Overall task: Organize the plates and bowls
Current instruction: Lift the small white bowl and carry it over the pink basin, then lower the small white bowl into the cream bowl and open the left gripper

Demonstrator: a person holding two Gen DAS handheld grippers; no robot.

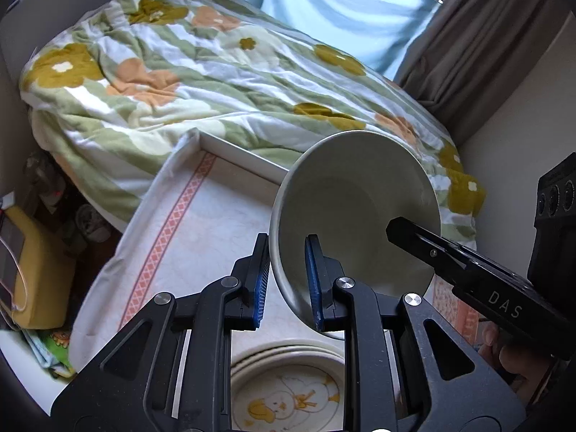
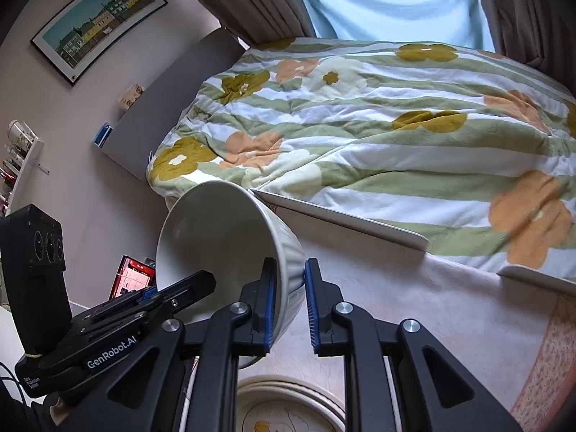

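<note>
One white ribbed bowl (image 2: 230, 252), tilted, its rim clamped by both left gripper (image 1: 287, 280) and right gripper (image 2: 291, 309). Stacked duck-print plates (image 1: 288, 392) on tablecloth (image 1: 201, 237); floral-quilted bed (image 2: 378, 126) beyond.

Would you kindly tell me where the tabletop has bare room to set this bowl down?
The pale tablecloth lies bare between its pink patterned stripe and the tilted white ribbed bowl, up to the table's white far edge. In the right wrist view it is also bare toward the floral quilt. Near us it is crowded: stacked duck-print plates sit under both grippers.
</note>
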